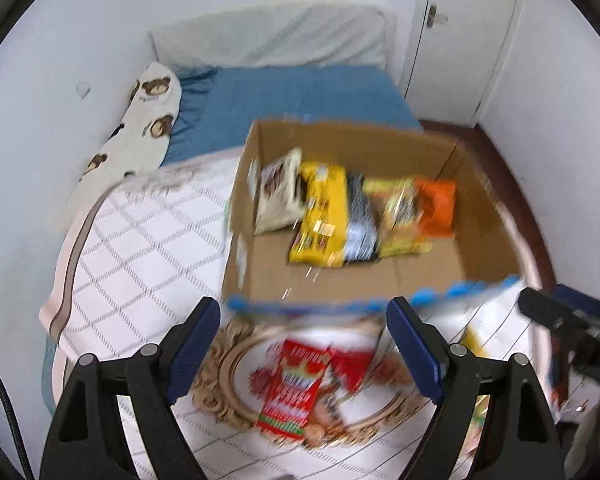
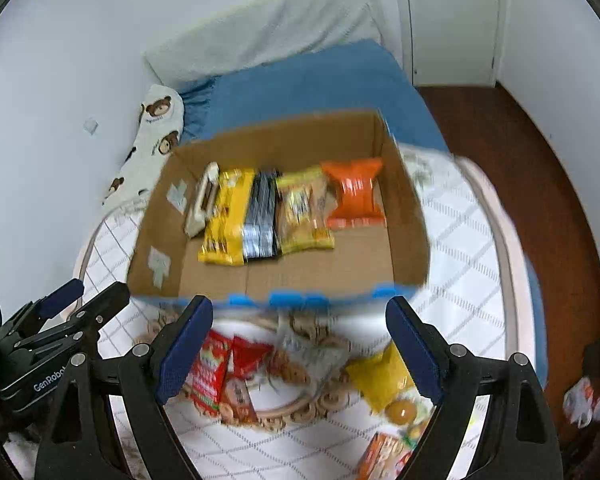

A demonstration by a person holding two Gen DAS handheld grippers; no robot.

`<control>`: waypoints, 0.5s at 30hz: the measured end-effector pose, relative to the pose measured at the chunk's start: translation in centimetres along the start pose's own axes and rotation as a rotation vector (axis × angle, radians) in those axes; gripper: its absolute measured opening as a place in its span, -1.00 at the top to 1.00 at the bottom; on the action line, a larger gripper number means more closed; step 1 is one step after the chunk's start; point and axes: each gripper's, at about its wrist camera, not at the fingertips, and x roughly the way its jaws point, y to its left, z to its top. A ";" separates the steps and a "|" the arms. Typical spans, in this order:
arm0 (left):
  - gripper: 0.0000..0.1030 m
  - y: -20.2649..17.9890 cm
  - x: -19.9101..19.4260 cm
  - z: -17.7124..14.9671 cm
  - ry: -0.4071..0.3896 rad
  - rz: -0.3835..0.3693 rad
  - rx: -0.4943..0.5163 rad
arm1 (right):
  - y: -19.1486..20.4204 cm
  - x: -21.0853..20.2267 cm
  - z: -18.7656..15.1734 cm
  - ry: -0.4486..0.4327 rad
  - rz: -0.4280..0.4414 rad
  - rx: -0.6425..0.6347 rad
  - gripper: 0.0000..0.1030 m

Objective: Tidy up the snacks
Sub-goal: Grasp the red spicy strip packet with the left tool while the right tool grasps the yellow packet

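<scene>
A cardboard box (image 1: 488, 232) (image 2: 404, 216) stands on the bed and holds a row of snack packs: a cream pack (image 1: 278, 192), a yellow one (image 1: 322, 216) (image 2: 228, 216), a black-silver one (image 2: 262, 216), a yellow-orange one (image 2: 304, 212) and an orange one (image 1: 436, 208) (image 2: 354, 194). In front of it an ornate round tray (image 1: 212, 388) (image 2: 284, 412) carries red snack packs (image 1: 294, 388) (image 2: 210, 372). A yellow pack (image 2: 380, 376) lies right of the tray. My left gripper (image 1: 304, 344) is open and empty above the tray. My right gripper (image 2: 300, 344) is open and empty above it too.
The box and tray rest on a white checked quilt (image 1: 148, 248) over a blue sheet (image 1: 300, 96). A bear-print pillow (image 1: 148, 128) lies by the left wall. More snack packs (image 2: 388, 456) lie near the bed's front right. A wooden floor (image 2: 540, 184) is on the right.
</scene>
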 end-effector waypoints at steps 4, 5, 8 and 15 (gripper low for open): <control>-0.65 0.5 4.3 -3.9 0.143 0.038 0.053 | -2.2 3.0 -3.1 0.089 -0.004 0.050 -0.76; -0.65 0.5 5.9 -5.0 0.187 0.054 0.083 | -2.7 3.6 -3.7 0.105 -0.011 0.060 -0.76; -0.65 0.3 9.8 -7.4 0.306 0.066 0.133 | -5.0 6.1 -6.0 0.162 -0.050 0.089 -0.76; -0.65 -2.3 14.3 -9.2 0.371 0.067 0.226 | -8.6 10.6 -8.8 0.258 -0.164 0.036 -0.75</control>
